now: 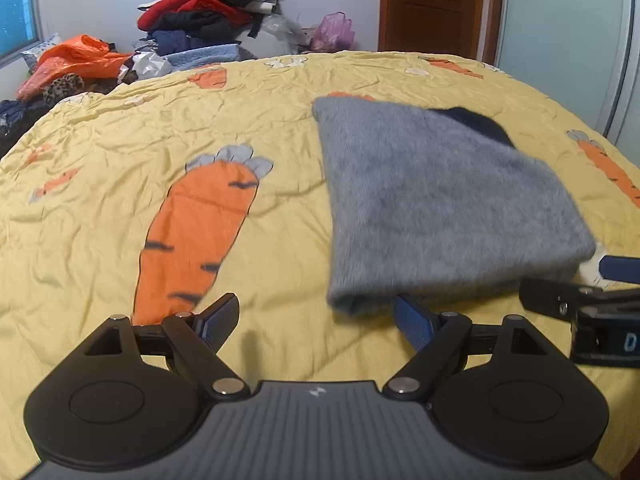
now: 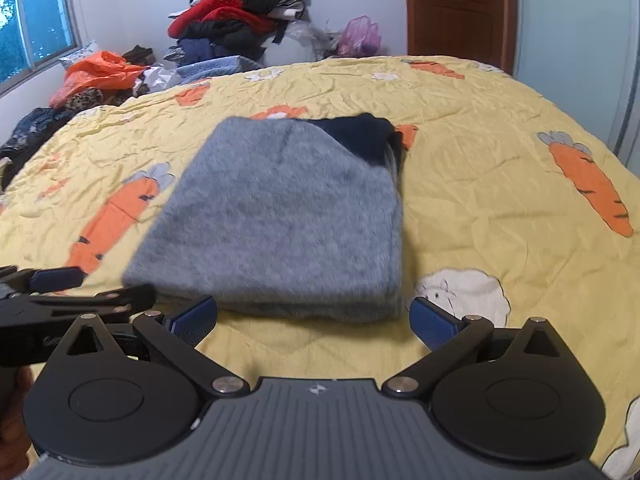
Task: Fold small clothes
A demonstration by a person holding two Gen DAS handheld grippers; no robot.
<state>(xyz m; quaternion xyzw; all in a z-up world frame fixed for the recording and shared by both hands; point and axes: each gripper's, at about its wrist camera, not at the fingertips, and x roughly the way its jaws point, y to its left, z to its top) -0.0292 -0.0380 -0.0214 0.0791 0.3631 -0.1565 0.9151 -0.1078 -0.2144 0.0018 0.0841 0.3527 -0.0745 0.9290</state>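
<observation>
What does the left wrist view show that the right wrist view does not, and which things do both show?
Only the left wrist view shows the left claw open, its right finger at the folded grey garment, and one large carrot print whole. Only the right wrist view shows the right claw open, facing the garment's near edge, a white rabbit print and more of the window. Both show the garment on the yellow bedspread, the clothes pile and the wooden door.

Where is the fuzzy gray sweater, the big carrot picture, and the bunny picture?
gray sweater (image 2: 280, 216), right wrist view, middle of folded top.
big carrot (image 1: 196, 232), left wrist view, orange body.
bunny (image 2: 464, 296), right wrist view, white body.
</observation>
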